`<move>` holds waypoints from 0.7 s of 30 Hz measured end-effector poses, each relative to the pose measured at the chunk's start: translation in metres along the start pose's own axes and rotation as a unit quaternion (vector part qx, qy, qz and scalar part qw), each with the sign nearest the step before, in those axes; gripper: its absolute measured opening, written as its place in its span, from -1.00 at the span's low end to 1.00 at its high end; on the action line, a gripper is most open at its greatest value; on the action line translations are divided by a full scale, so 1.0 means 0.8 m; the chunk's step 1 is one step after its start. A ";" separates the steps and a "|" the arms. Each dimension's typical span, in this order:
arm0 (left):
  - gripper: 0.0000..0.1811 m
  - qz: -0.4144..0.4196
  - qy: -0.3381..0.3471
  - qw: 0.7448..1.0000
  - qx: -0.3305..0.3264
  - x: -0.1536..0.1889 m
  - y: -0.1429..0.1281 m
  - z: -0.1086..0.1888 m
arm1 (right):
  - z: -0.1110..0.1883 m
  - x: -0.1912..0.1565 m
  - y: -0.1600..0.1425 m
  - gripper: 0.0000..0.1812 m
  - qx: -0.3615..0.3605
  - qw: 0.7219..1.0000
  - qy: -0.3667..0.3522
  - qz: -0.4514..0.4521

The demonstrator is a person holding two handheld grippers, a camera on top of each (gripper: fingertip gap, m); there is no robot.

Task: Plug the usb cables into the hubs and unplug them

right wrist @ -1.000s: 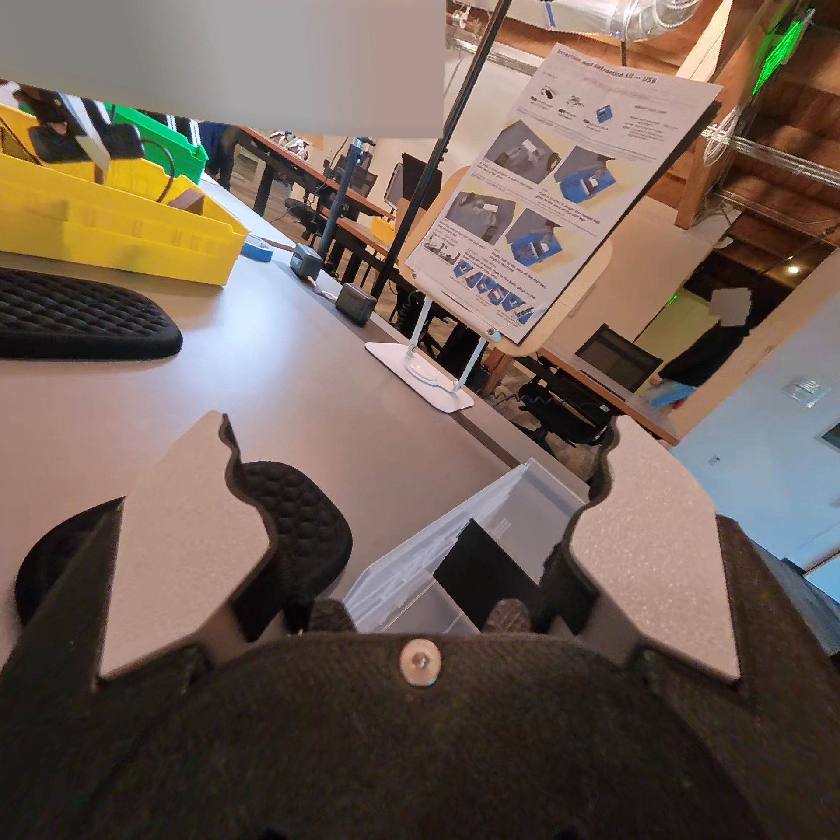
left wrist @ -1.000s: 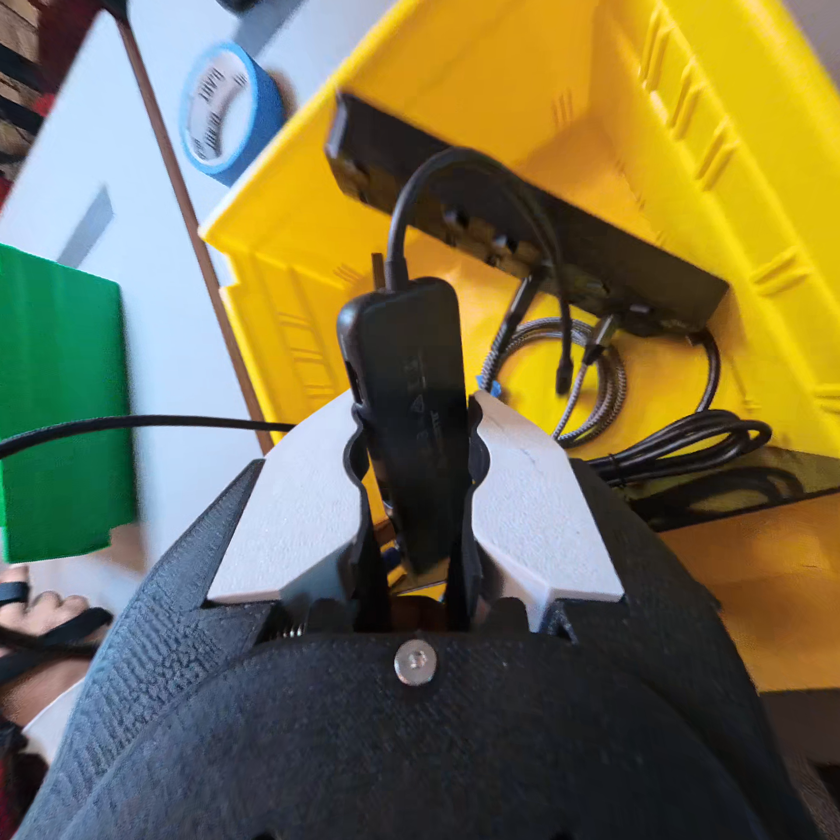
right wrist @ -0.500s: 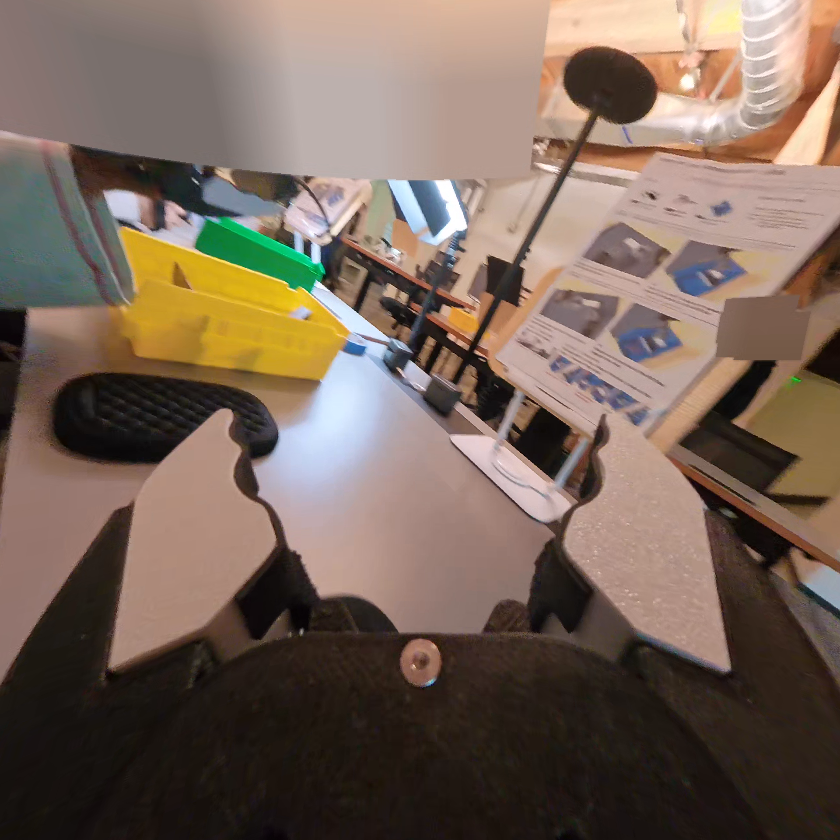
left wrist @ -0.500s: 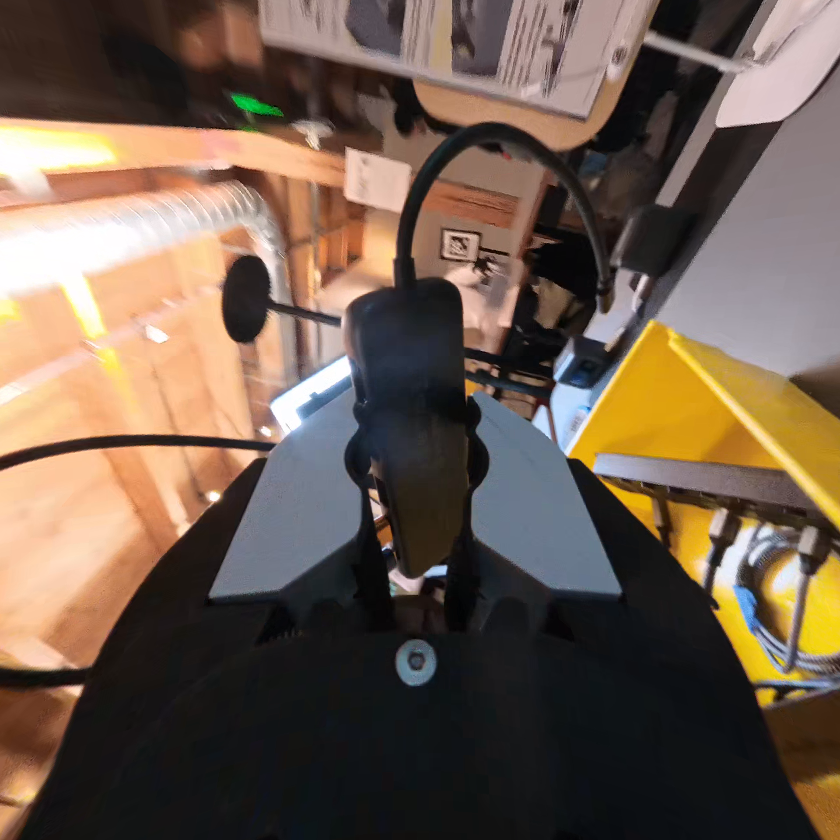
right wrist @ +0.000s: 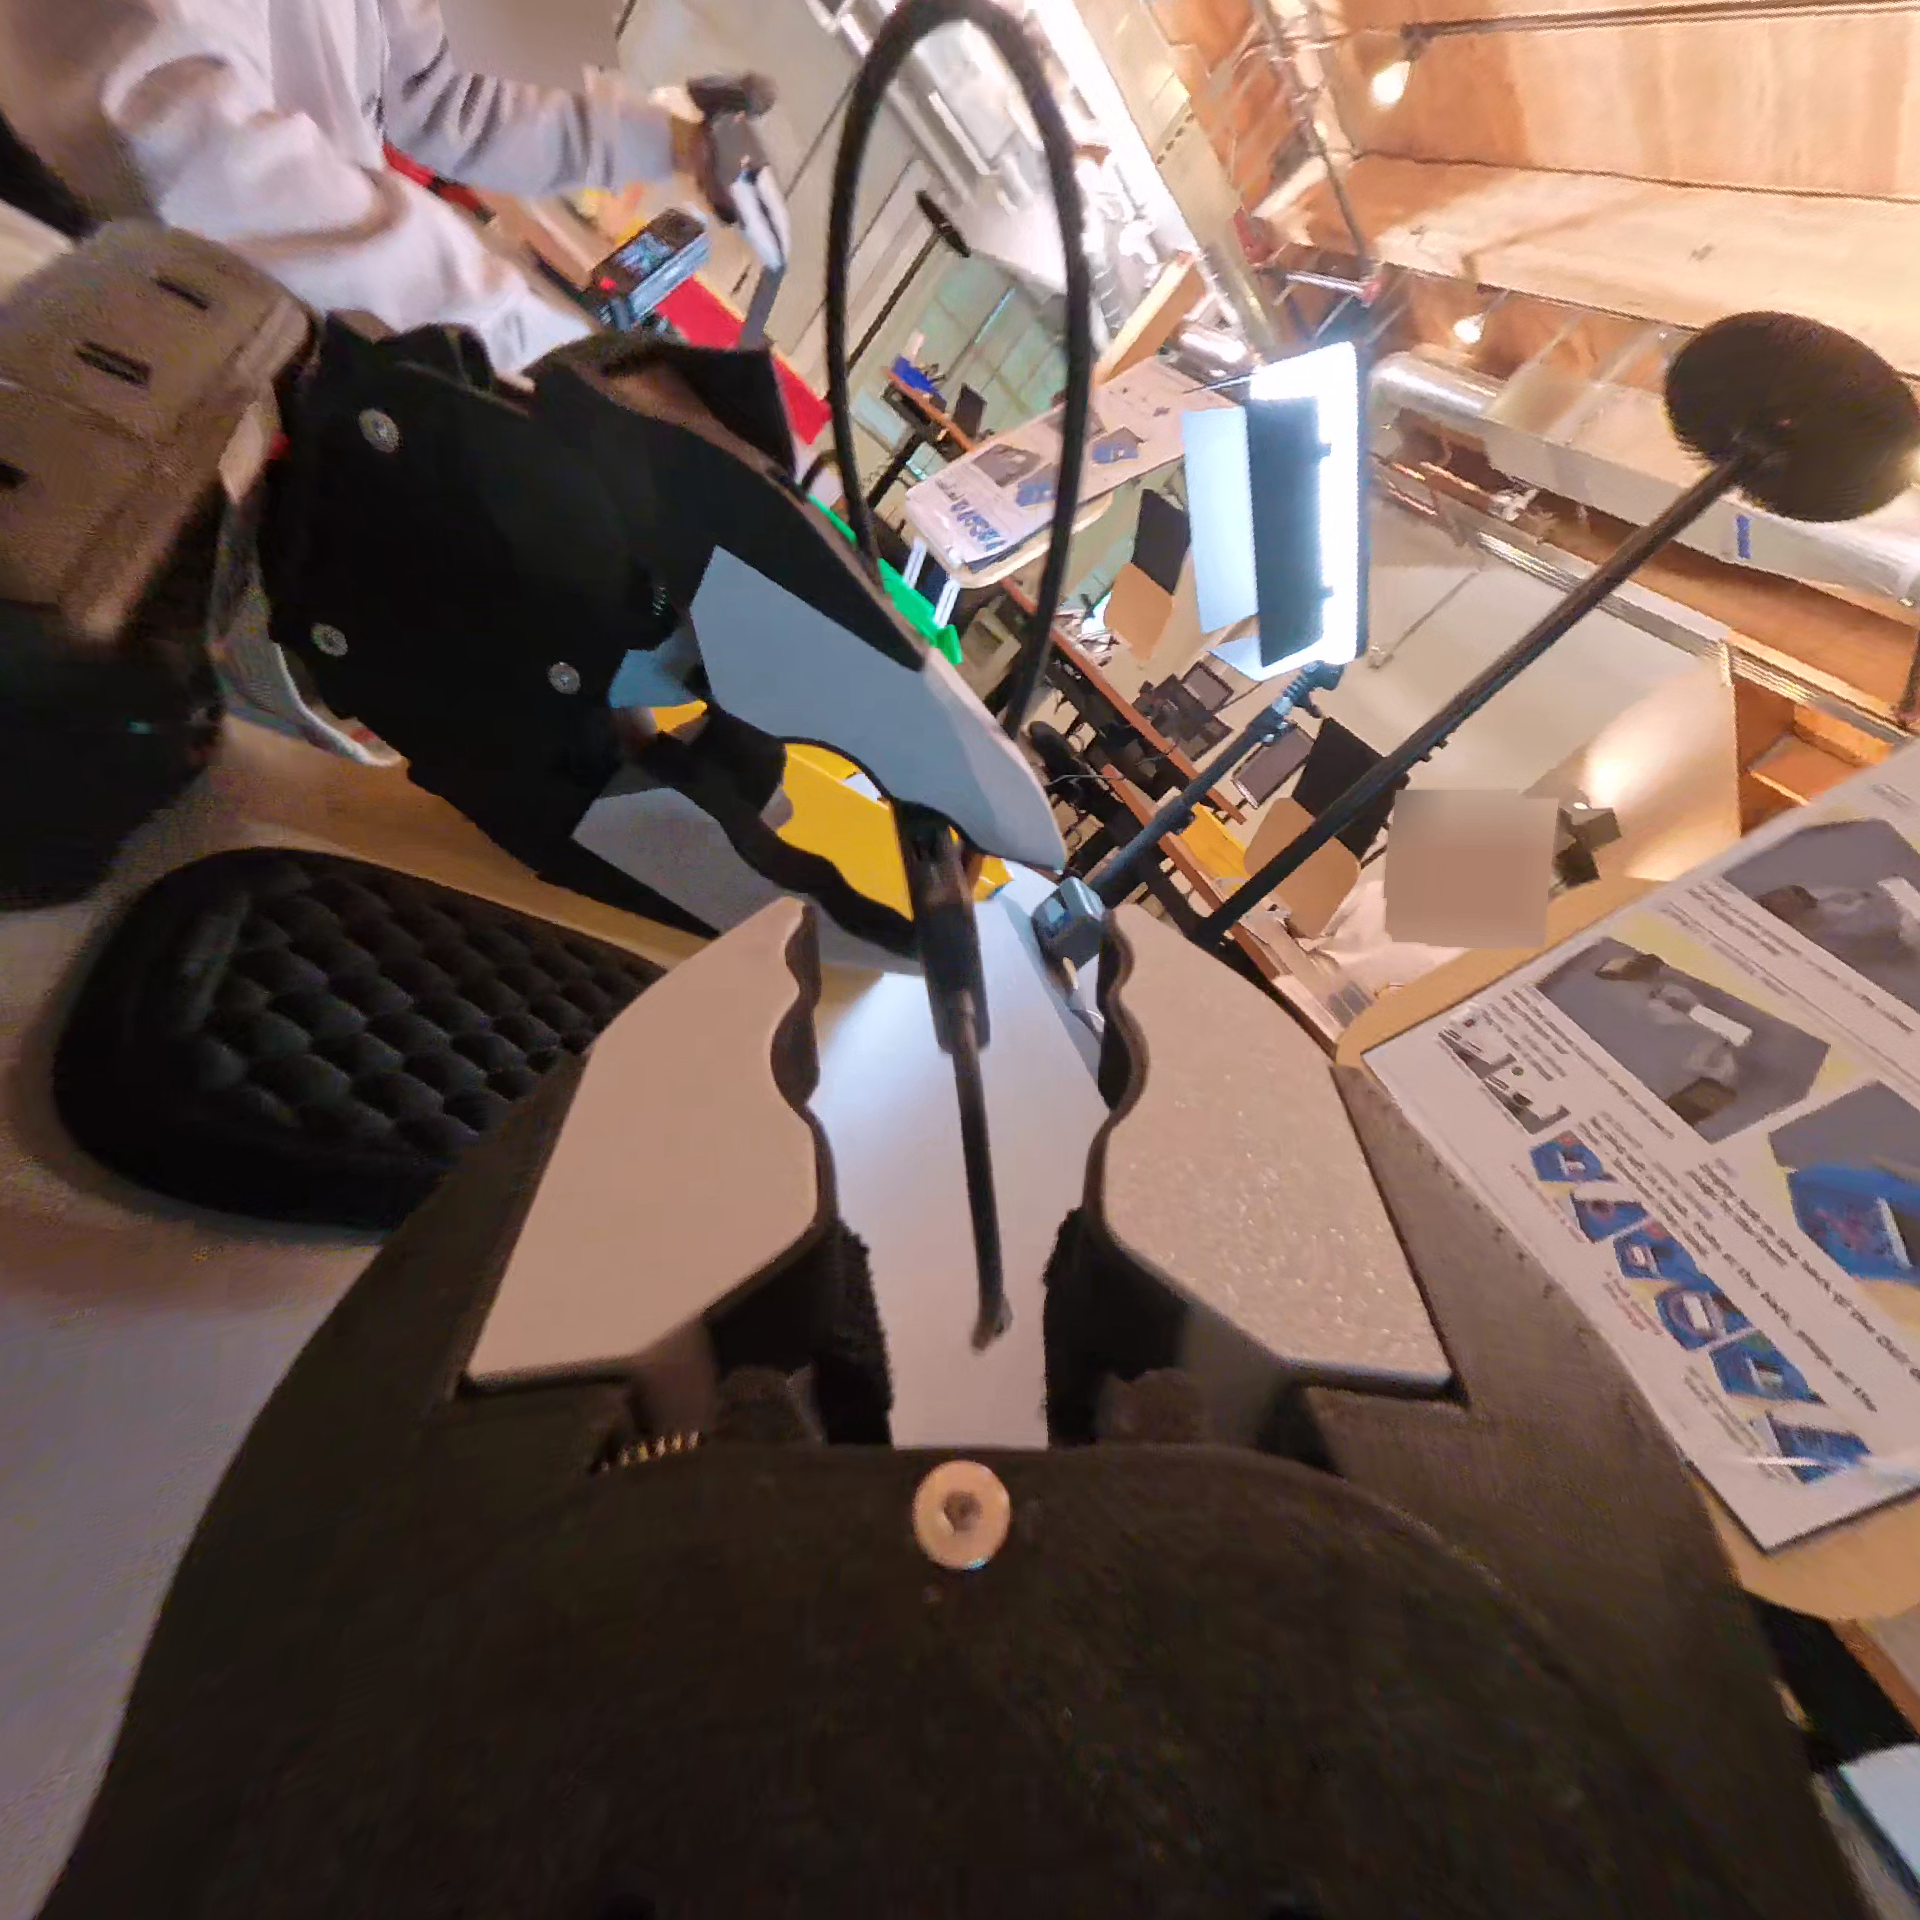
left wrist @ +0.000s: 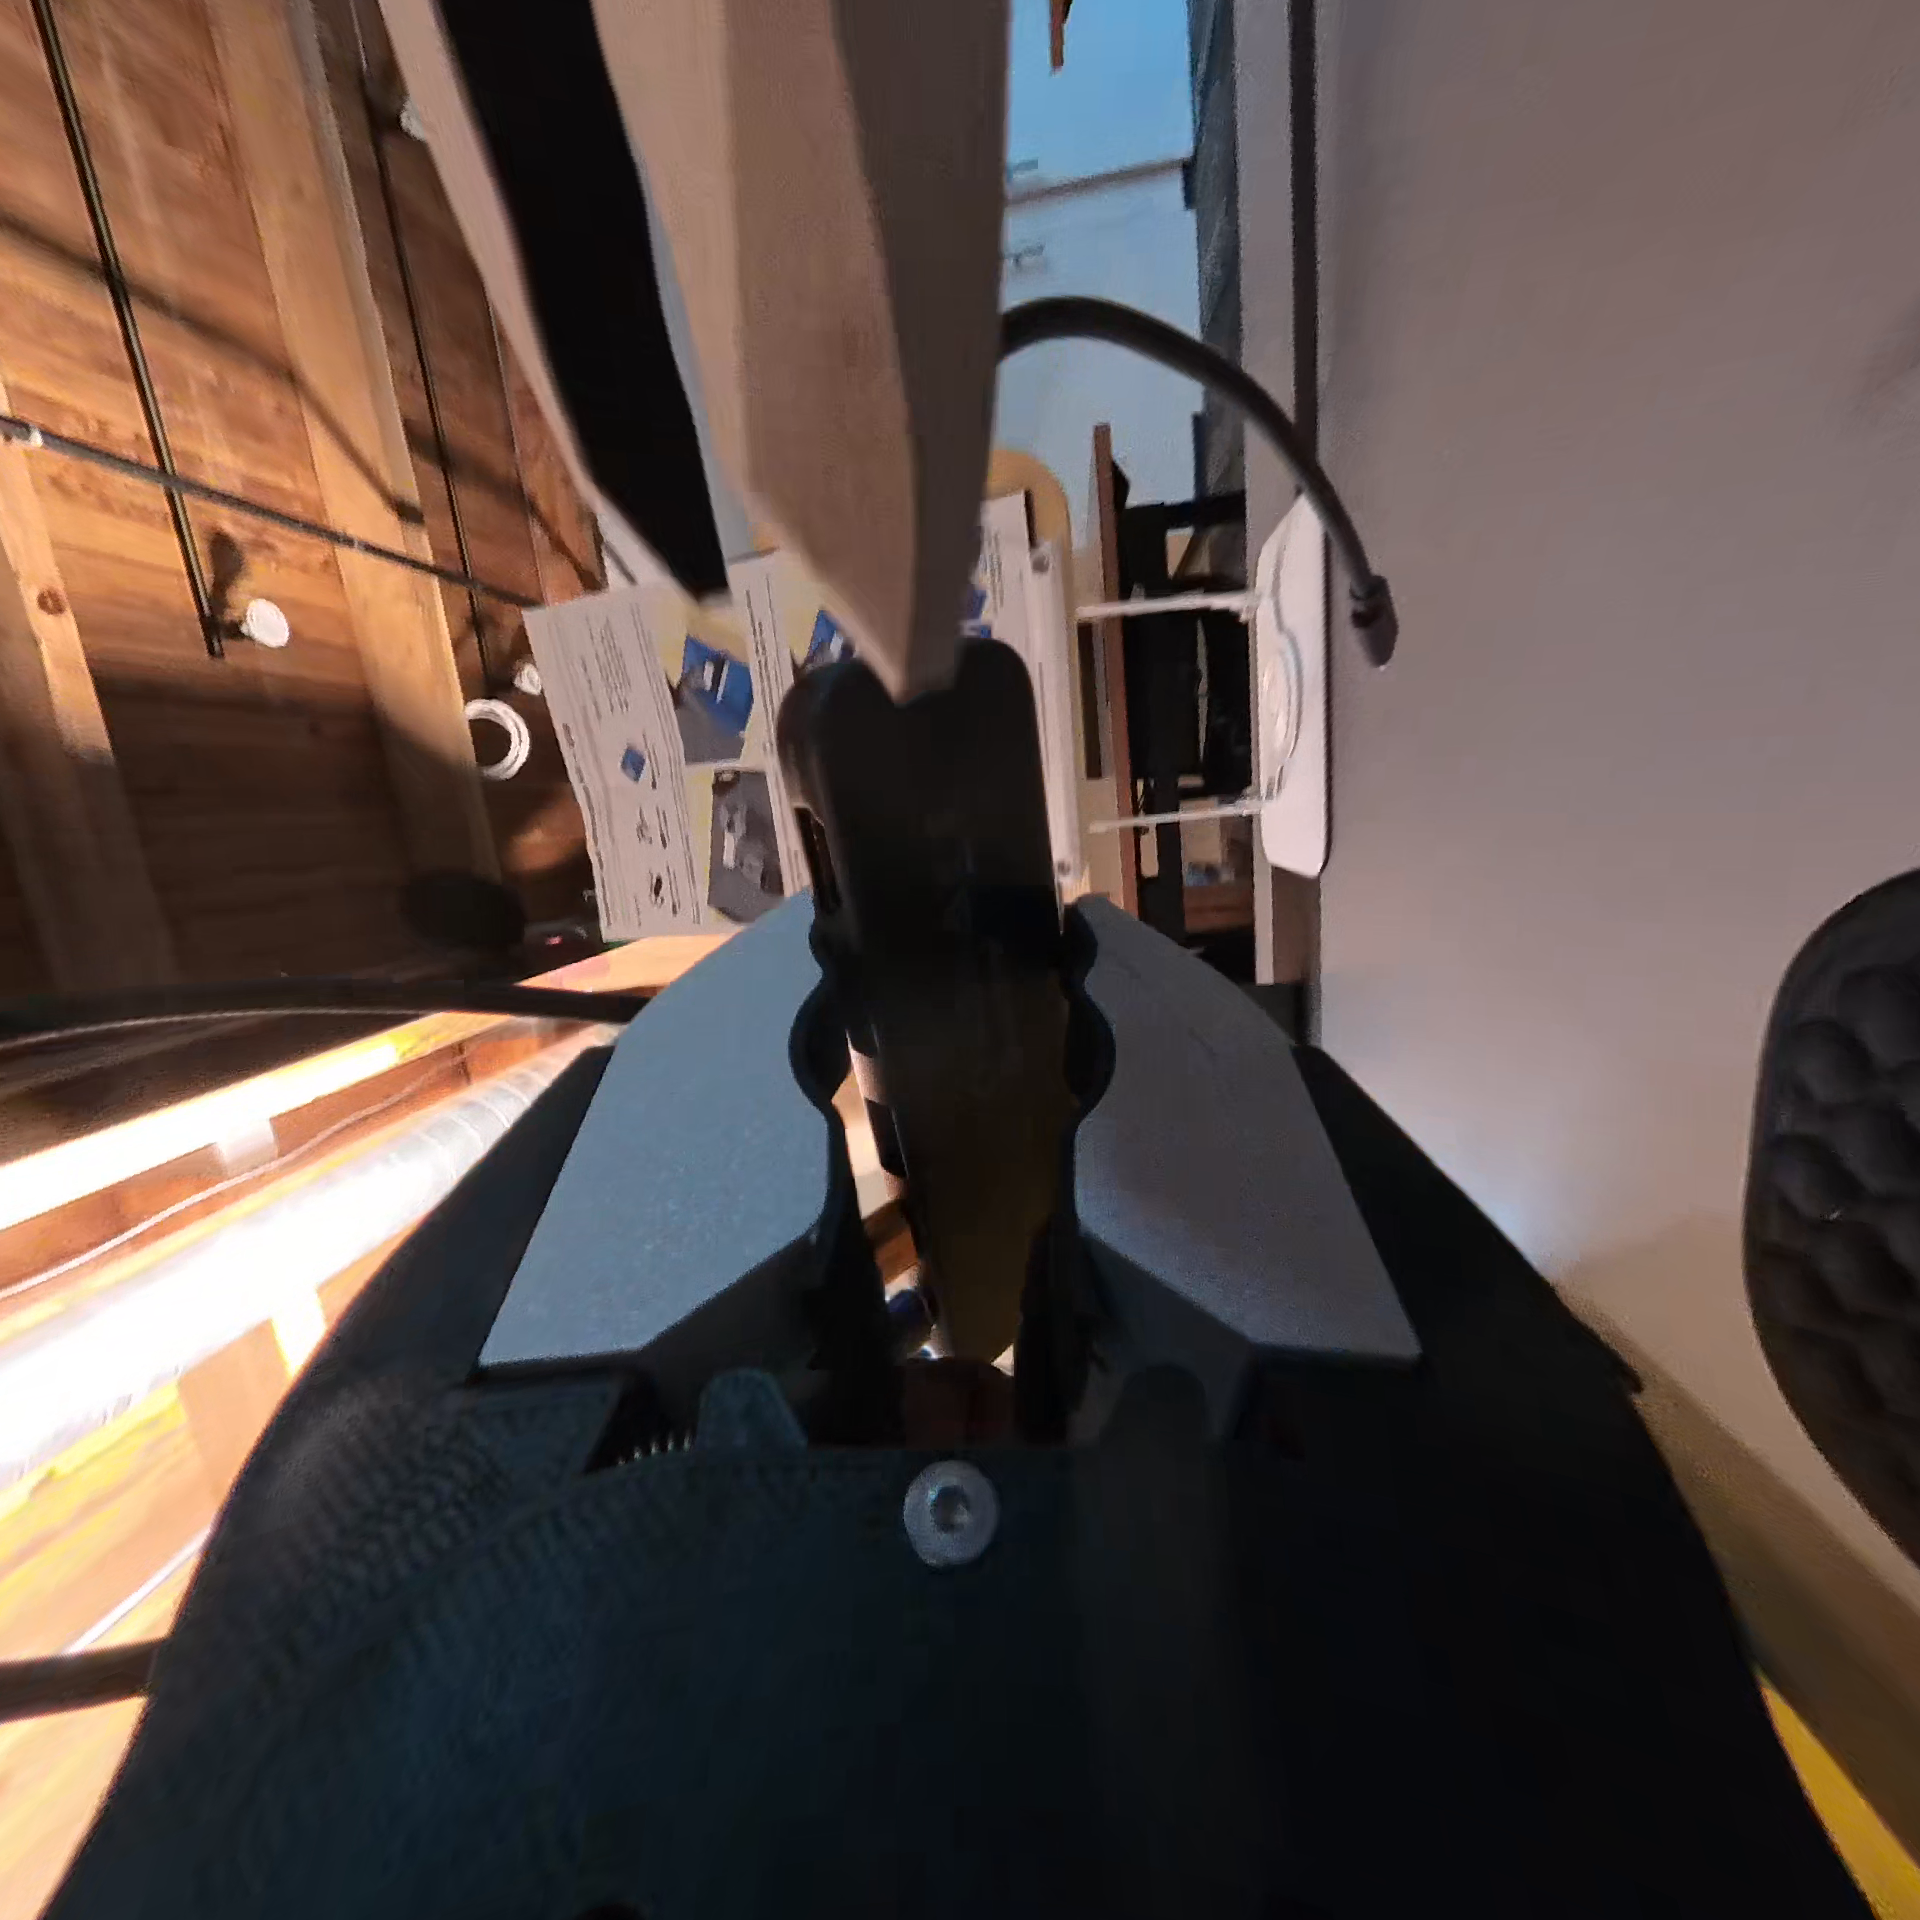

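My left gripper [left wrist: 940, 935] is shut on a slim black USB hub [left wrist: 914, 790] and holds it in the air, rolled sideways. The hub's short black cable [left wrist: 1195, 374] arcs away and ends in a free plug [left wrist: 1371, 623]. My right gripper [right wrist: 956, 925] is open and faces the left gripper [right wrist: 914, 873]. The hub's end [right wrist: 940, 935] and a thin black cable piece [right wrist: 971, 1164] lie between its jaws, untouched. One right finger [left wrist: 862, 364] reaches down to the hub's tip. A black cable loop [right wrist: 1075, 312] rises above the left gripper.
The grey table [right wrist: 156, 1351] carries a black padded rest [right wrist: 312, 1039], also in the left wrist view [left wrist: 1849, 1195]. An instruction sheet on a stand [right wrist: 1662, 1195] is at the right. The yellow bin [right wrist: 842, 821] lies behind the left gripper. A person in white sleeves [right wrist: 312, 156] stands behind. The grippers' ends are close to 6 centimeters from one another.
My left gripper lifted the hub out of the yellow bin and swung it over the table. My right gripper turned toward it and closed in, its open jaws now either side of the hub's end.
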State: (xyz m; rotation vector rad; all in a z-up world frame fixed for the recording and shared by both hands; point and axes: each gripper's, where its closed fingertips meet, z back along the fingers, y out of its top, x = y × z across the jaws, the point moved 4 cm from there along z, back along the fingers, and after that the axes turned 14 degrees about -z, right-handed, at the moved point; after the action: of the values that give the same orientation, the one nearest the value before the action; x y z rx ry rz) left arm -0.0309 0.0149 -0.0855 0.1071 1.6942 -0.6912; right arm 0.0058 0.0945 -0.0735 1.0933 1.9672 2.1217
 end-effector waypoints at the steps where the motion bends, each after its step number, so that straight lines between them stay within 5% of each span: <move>1: -0.58 -0.002 0.000 1.000 0.010 0.000 0.007 0.001 | -0.006 -0.003 -0.002 -0.46 -0.009 1.000 0.006 0.010; 6: -0.57 0.000 -0.004 0.999 0.048 -0.001 0.029 0.008 | -0.020 -0.010 -0.023 -0.85 -0.079 0.994 0.007 0.076; 8: -0.57 0.002 -0.006 0.998 0.058 -0.002 0.030 0.009 | -0.016 -0.011 -0.023 -0.86 -0.069 0.996 0.014 0.061; 12: -0.46 0.019 0.104 0.986 0.130 -0.027 0.039 0.027 | 0.001 0.007 -0.021 -0.86 -0.022 1.000 0.002 -0.002; 16: -0.43 0.245 0.181 0.931 0.202 -0.055 0.020 0.056 | 0.032 0.040 -0.028 -0.86 0.032 0.992 -0.033 -0.114; 18: -0.38 0.448 0.132 0.853 0.233 -0.049 0.002 0.053 | 0.045 0.046 -0.023 -0.87 0.090 0.978 -0.019 -0.187; 19: -0.30 0.558 0.107 0.783 0.254 -0.044 -0.004 0.051 | 0.049 0.047 -0.020 -0.87 0.119 0.968 -0.007 -0.221; 21: -0.17 0.739 0.060 0.582 0.334 -0.037 -0.005 0.048 | 0.053 0.044 -0.014 -0.87 0.165 0.946 0.024 -0.276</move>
State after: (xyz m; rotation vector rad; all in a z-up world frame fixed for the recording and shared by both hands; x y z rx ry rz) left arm 0.0080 0.0014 -0.0599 1.8982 0.7917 0.0811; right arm -0.0035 0.1496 -0.0702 0.4230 2.3508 1.5780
